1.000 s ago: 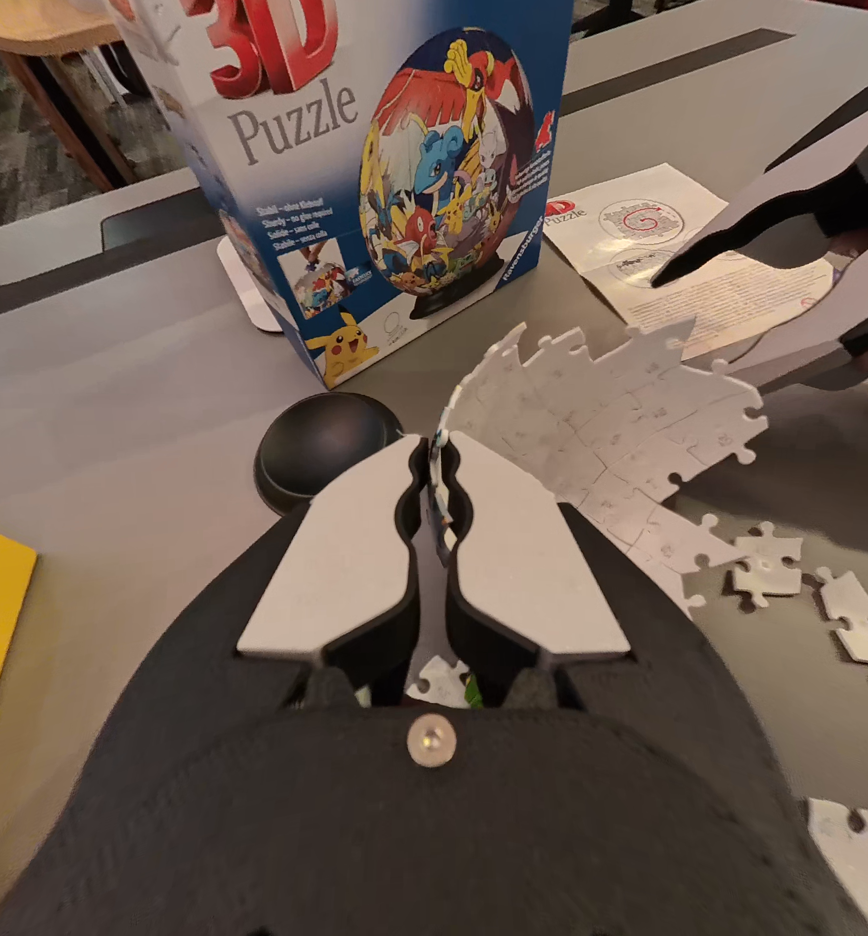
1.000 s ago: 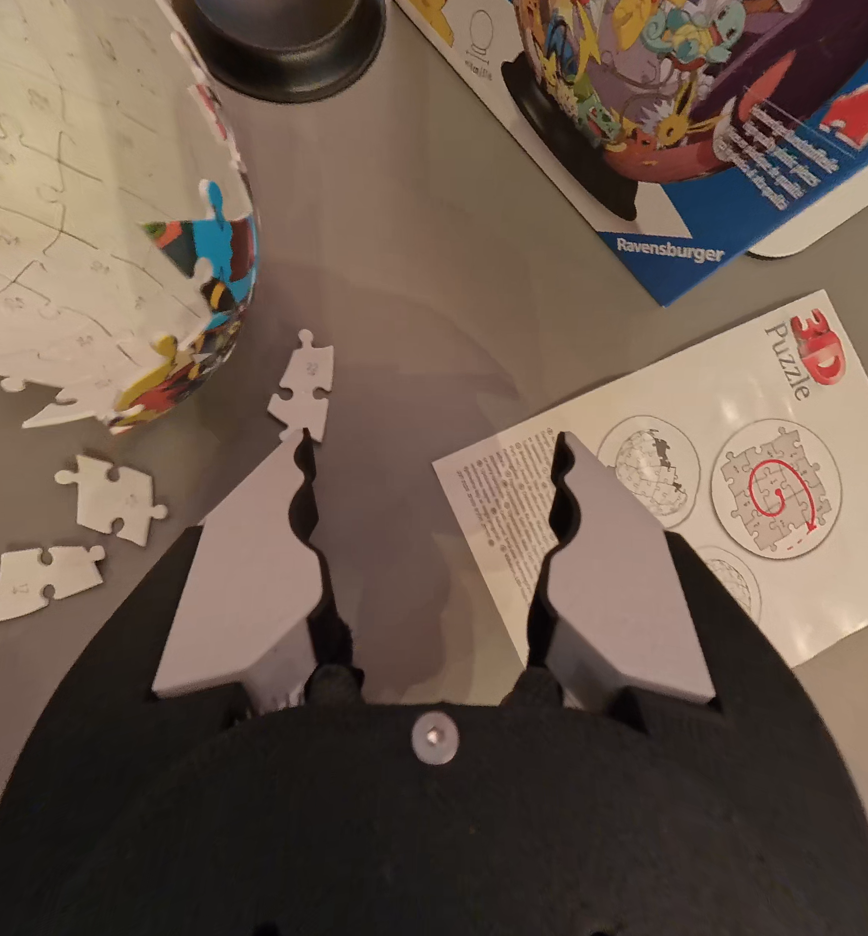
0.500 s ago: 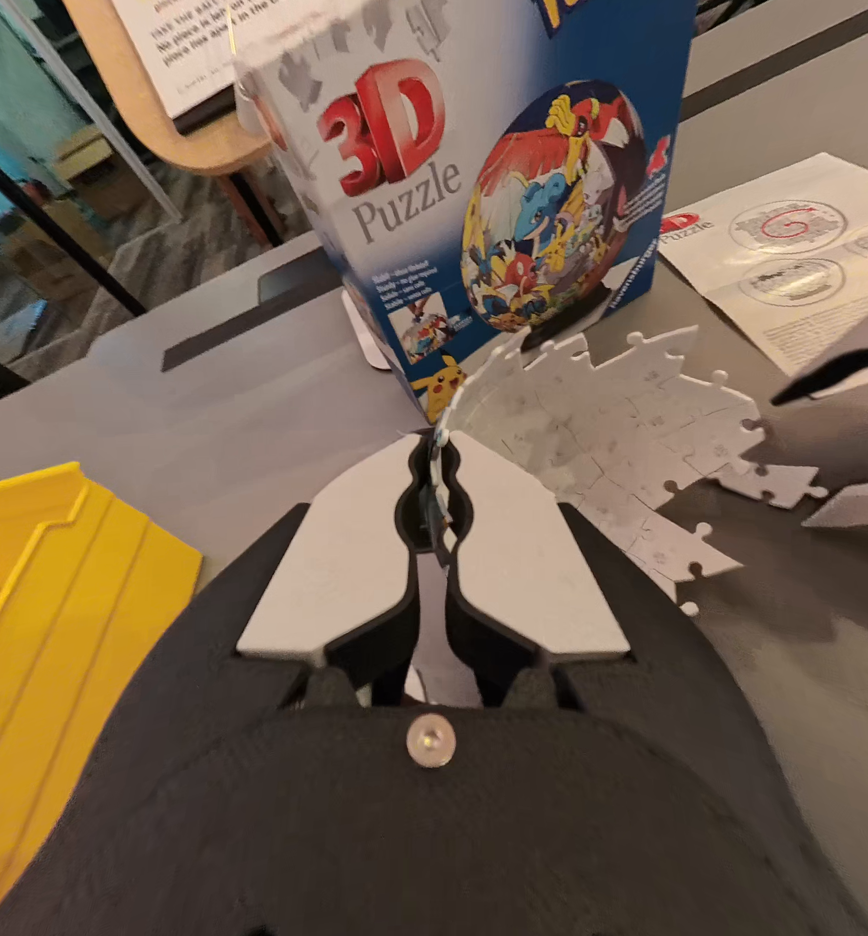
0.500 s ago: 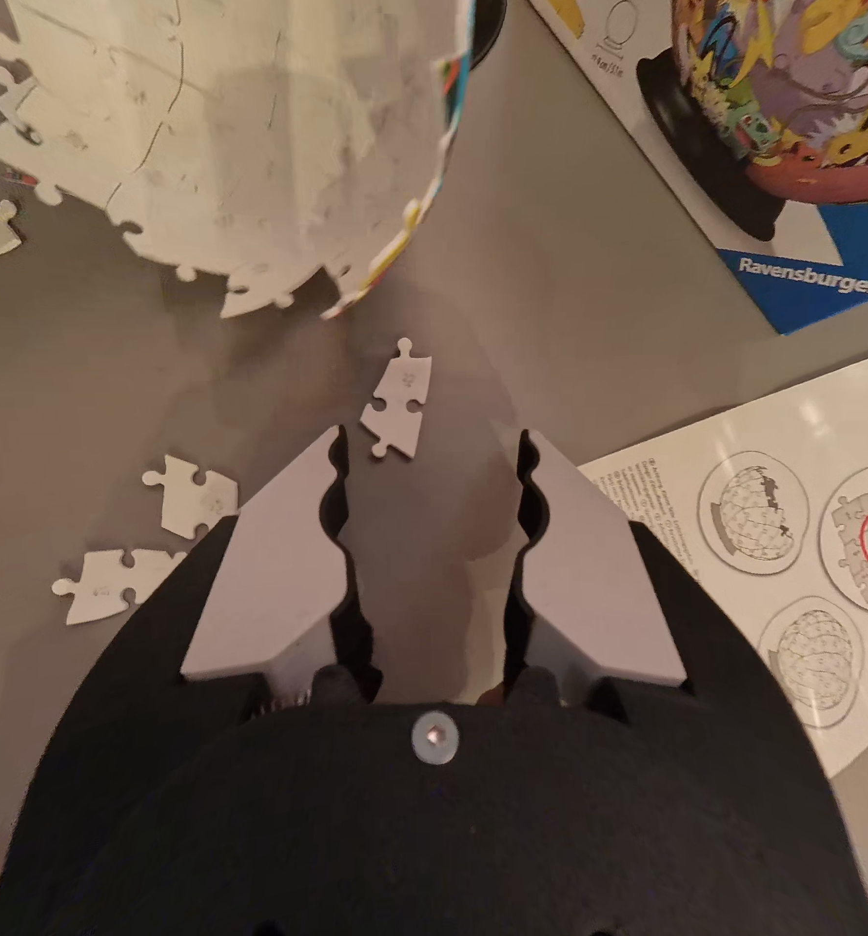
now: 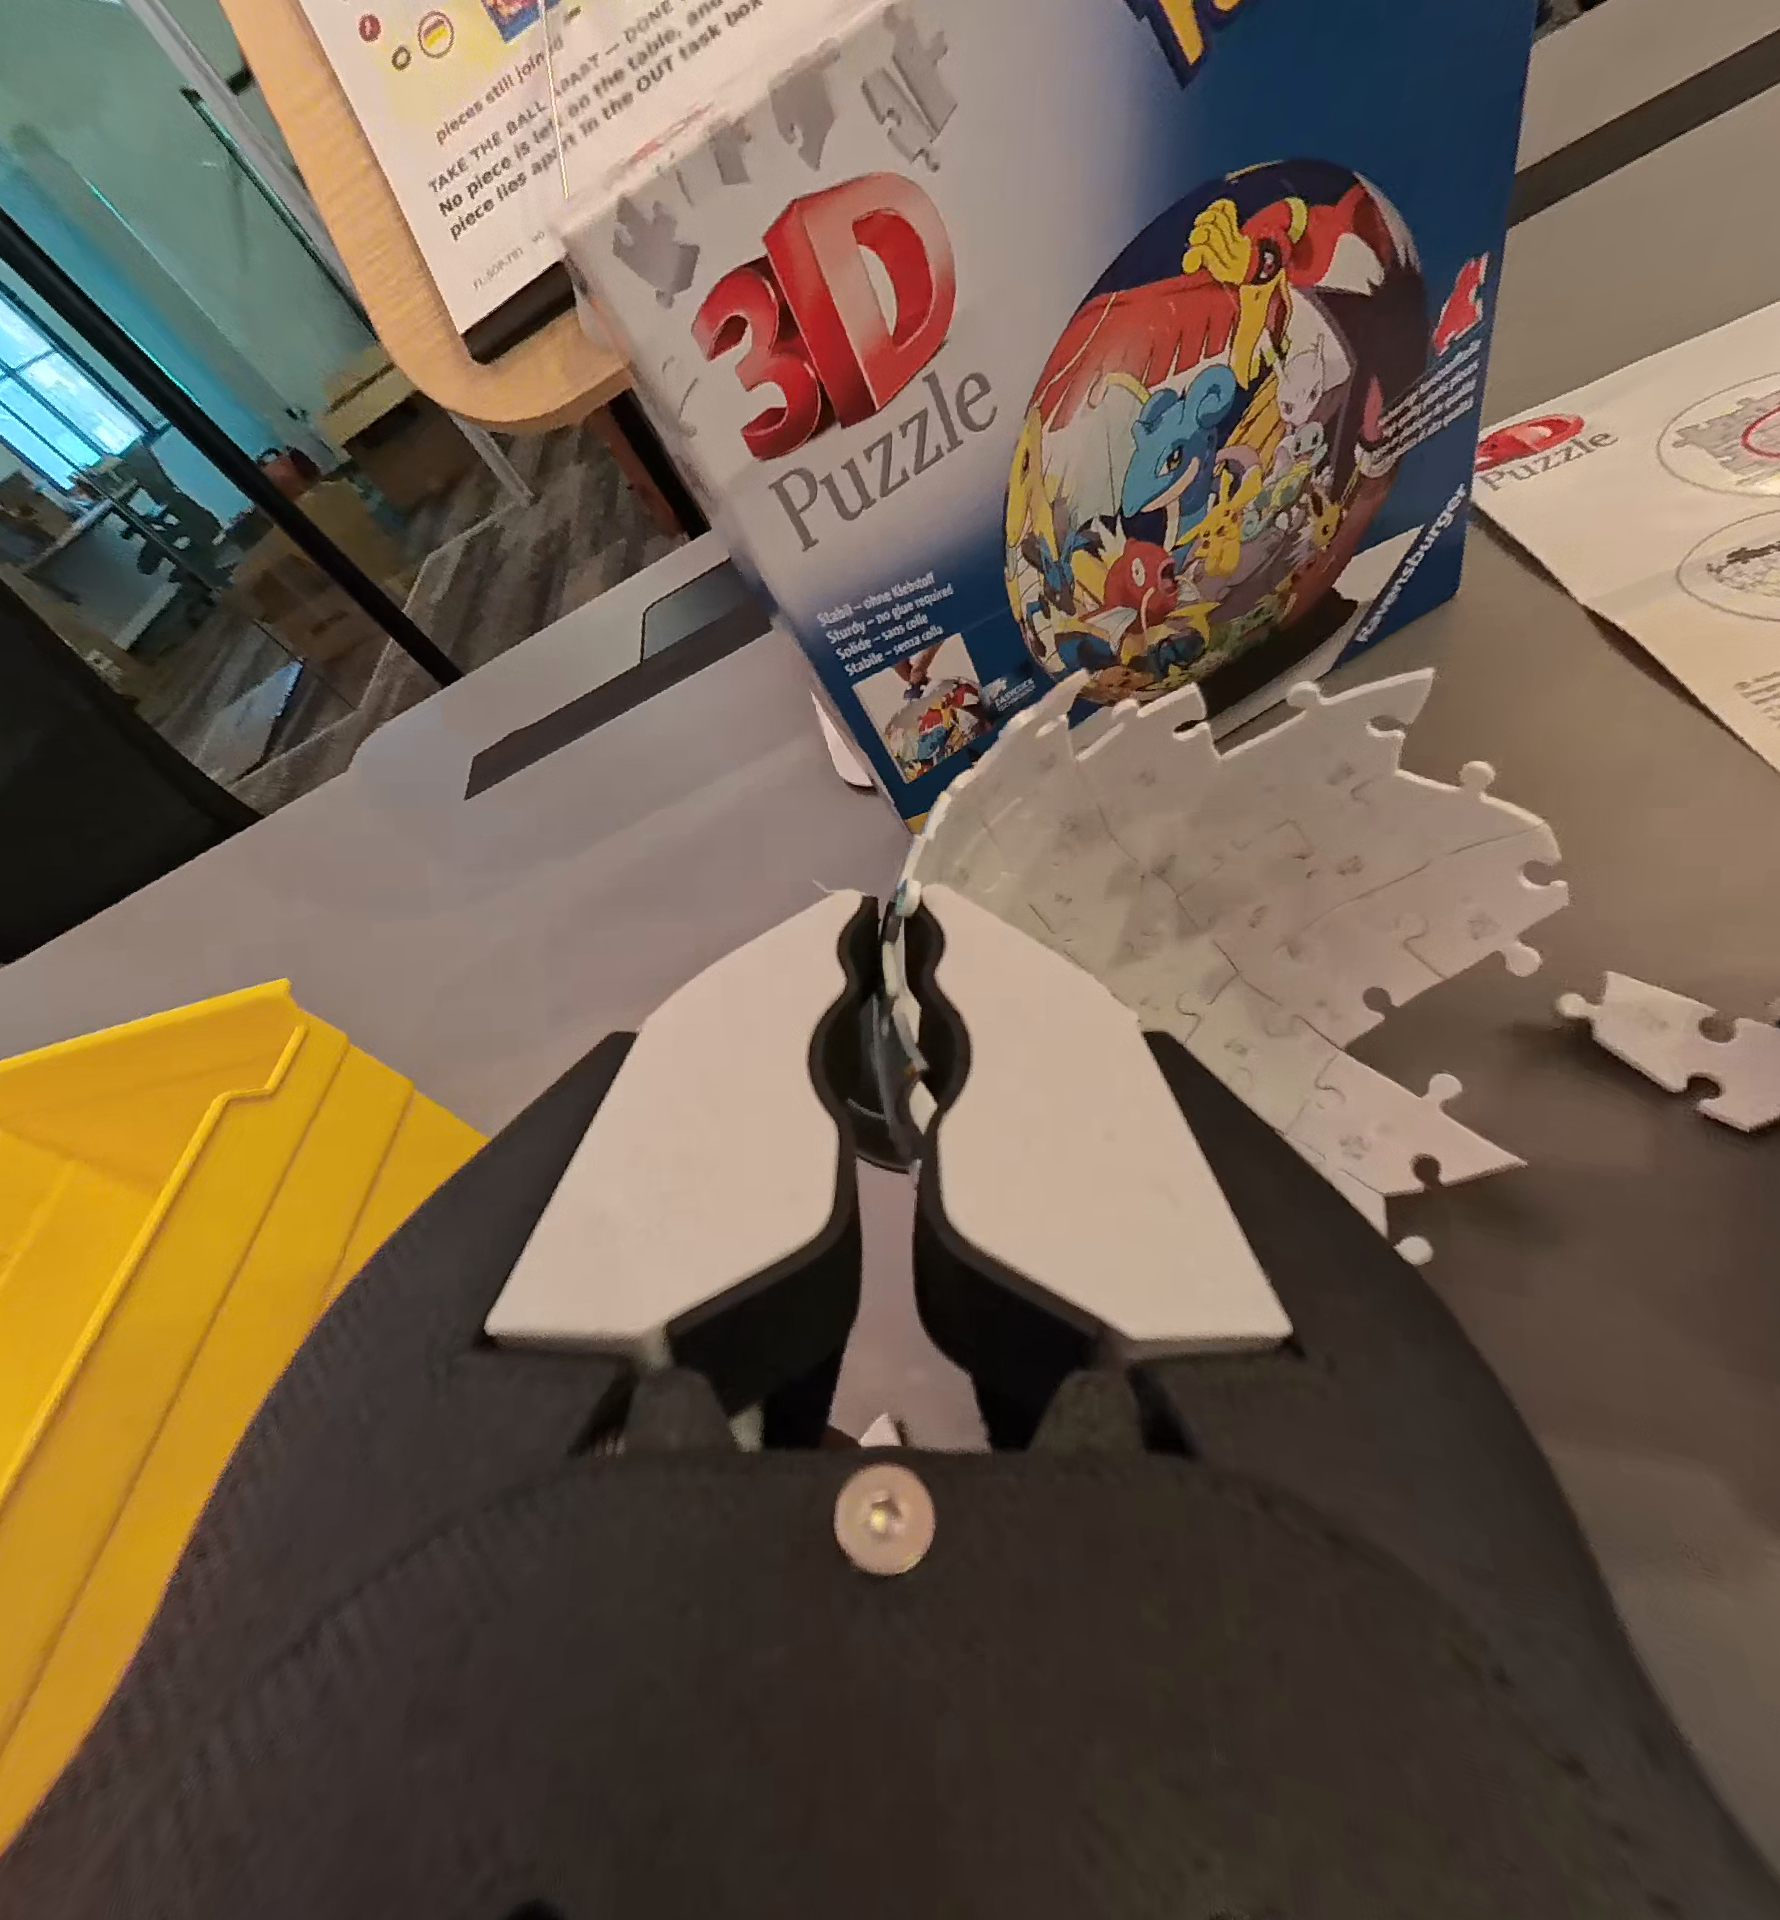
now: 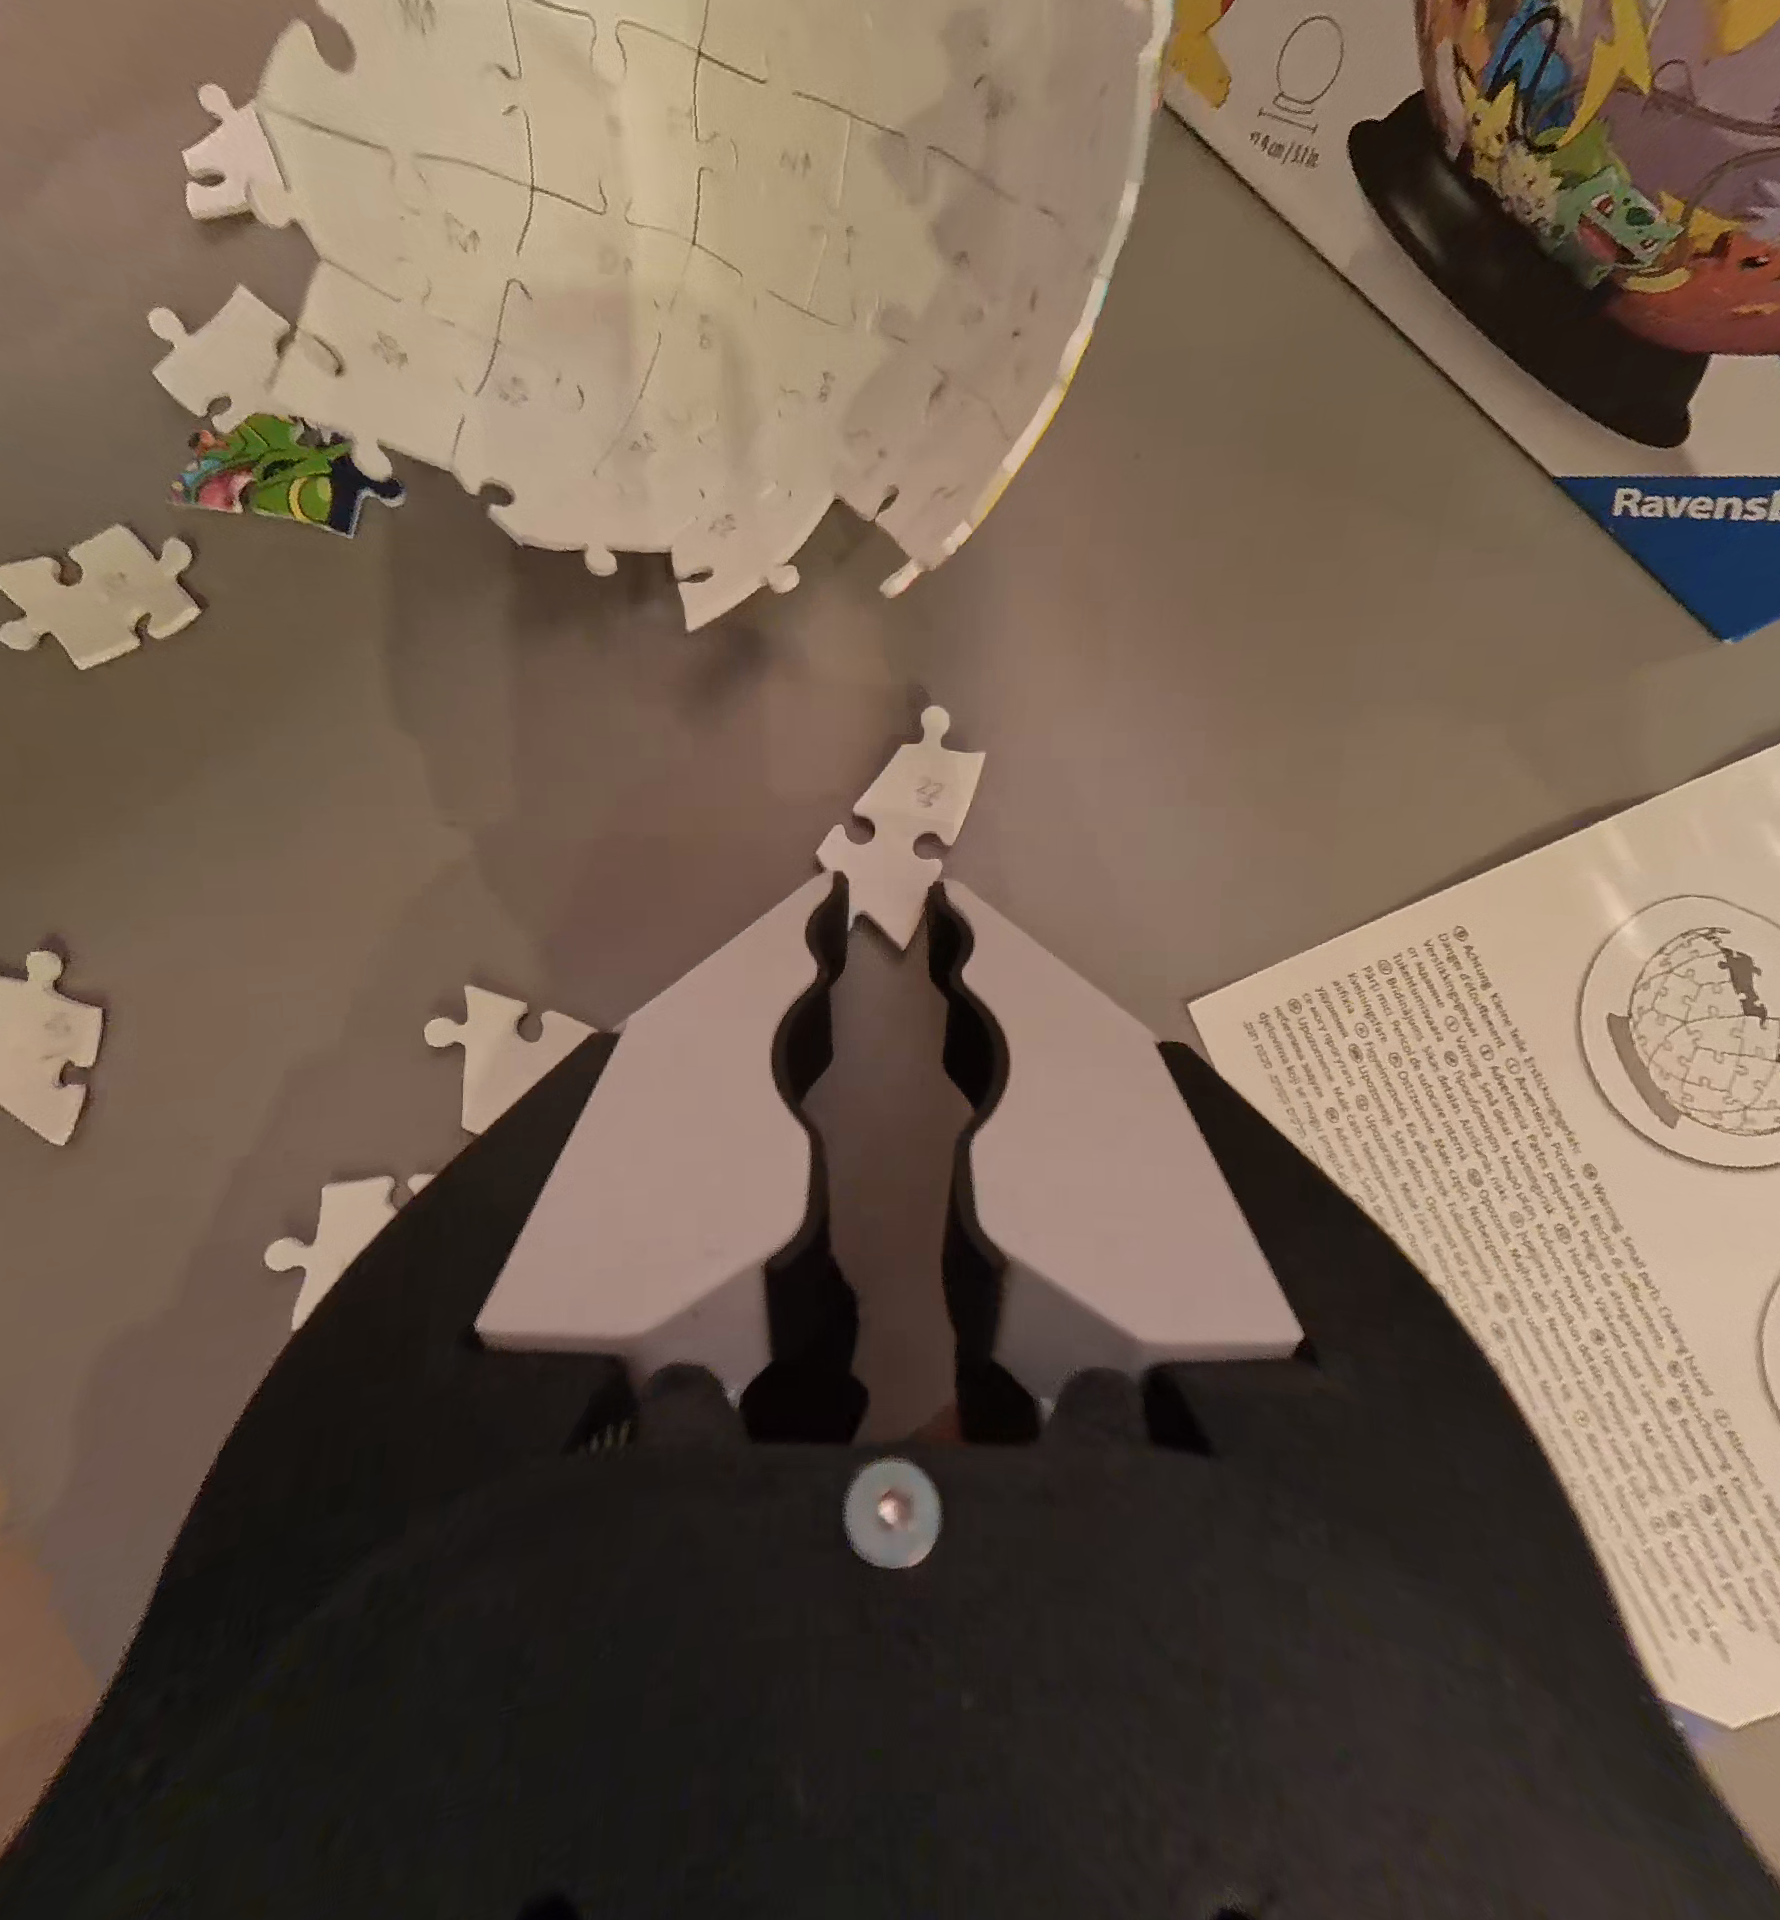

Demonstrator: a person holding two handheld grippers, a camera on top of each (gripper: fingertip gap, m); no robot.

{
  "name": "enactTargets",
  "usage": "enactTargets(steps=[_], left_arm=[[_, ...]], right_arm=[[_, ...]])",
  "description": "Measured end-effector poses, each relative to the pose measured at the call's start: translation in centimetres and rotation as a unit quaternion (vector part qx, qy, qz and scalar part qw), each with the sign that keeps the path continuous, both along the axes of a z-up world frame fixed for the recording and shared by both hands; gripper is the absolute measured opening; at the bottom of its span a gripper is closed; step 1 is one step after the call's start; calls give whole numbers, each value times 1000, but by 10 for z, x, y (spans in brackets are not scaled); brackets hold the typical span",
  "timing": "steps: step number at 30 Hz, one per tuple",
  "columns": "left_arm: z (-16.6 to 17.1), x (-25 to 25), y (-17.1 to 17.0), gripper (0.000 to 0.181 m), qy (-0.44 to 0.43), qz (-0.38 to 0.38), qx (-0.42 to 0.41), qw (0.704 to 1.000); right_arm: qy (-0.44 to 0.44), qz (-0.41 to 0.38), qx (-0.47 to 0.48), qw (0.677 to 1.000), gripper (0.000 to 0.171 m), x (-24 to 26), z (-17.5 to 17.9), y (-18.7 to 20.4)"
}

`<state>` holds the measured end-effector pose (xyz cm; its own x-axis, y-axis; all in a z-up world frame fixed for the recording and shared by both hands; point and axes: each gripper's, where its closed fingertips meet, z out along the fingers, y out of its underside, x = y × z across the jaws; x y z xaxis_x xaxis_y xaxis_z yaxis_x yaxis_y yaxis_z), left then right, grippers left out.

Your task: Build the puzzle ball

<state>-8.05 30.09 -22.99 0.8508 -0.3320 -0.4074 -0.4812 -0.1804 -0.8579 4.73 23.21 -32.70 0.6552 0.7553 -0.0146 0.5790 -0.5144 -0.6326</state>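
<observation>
Since the earlier frame our right hand-held gripper (image 6: pixel 884 899) has narrowed its fingers onto the small white loose puzzle piece (image 6: pixel 907 831) on the grey counter (image 6: pixel 1229 665), pinching its near end at the fingertips. Our left hand-held gripper (image 5: pixel 894 914) stays pressed together on the rim of the curved white half-built puzzle ball shell (image 5: pixel 1229 914), which now stands before the blue-and-white cardboard puzzle box (image 5: pixel 969 395). Beside it sit a yellow plastic bin (image 5: pixel 138 1195) and a white printed instruction sheet (image 6: pixel 1592 1195).
</observation>
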Motion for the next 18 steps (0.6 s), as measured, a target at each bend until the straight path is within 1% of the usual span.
enactTargets(steps=[8, 18], left_arm=[[-5, 9, 0, 4, 4, -5, 3, 1000], [0, 18, -2, 4, 46, -13, 23, 999]], right_arm=[[6, -4, -14, 1000, 12, -9, 7, -6], [5, -31, 13, 999, 12, -31, 23, -3]])
